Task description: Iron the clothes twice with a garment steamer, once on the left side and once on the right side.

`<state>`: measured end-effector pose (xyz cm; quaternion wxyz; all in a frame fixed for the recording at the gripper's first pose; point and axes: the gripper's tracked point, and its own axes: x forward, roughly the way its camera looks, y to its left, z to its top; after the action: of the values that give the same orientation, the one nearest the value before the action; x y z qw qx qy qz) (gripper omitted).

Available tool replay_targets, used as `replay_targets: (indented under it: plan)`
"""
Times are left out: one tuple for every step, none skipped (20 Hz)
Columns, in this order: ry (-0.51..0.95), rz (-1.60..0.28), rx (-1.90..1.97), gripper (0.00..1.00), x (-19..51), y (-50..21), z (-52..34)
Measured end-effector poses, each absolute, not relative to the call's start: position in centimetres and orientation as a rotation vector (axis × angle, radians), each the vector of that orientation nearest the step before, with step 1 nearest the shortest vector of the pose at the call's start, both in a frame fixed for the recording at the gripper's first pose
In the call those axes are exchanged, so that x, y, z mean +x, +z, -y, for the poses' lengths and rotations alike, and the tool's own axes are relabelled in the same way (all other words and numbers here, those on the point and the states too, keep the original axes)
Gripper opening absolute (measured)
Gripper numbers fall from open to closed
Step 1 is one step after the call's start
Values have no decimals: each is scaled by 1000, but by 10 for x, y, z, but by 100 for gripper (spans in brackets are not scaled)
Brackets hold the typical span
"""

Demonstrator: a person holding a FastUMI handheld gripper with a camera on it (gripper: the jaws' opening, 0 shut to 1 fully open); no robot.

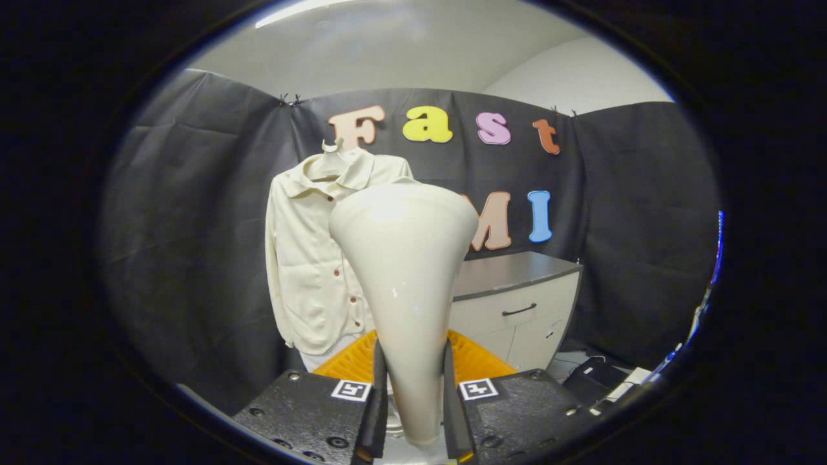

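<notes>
Two fingers (pixel 381 400) of the gripper (pixel 413 403) are closed against the narrow lower part of the garment steamer (pixel 406 271), one pressing on each side, so the steamer is gripped and held upright between them. The steamer is a cream, glossy, funnel-shaped body: slim where the fingers clamp it, flaring upward to a wide, rounded head that stands well above the fingertips. Each finger block carries a small square black-and-white marker (pixel 351 390) beside the steamer's stem. Just behind the fingers and the steamer's base sits an orange ribbed item (pixel 475 361); its full shape is hidden by the steamer and the finger blocks, so I cannot tell what it is. Beyond the steamer, to its left, a cream button-front shirt (pixel 310 258) with a collar hangs on a hanger (pixel 334 150) against the black cloth wall (pixel 194 213); small dark buttons run down its front, and its right part is covered by the steamer's head. The steamer head appears apart from the shirt, nearer the camera, though the gap cannot be judged. To the right, beyond the steamer, stands a white cabinet (pixel 523 316) with a grey top and a dark drawer handle. Low on the far right, some dark items (pixel 591 374) lie on the floor, too small to identify.
</notes>
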<state>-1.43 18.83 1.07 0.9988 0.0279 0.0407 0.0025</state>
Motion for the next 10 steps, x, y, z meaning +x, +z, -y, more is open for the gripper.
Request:
replay_targets:
  plan:
    - [8, -83, 53, 36, -14, 10, -189]
    - [11, -87, 49, 36, -14, 8, -189]
    - [13, -90, 49, 36, -14, 7, -189]
    - [16, -93, 50, 36, -15, 6, -189]
    - [17, -93, 48, 36, -15, 7, -190]
    - [16, -91, 47, 36, -14, 7, -190]
    - [18, -87, 48, 36, -14, 7, -190]
    - [20, -83, 48, 36, -14, 8, -191]
    - [21, -81, 48, 36, -15, 8, -191]
    - [22, -78, 45, 36, -15, 8, -192]
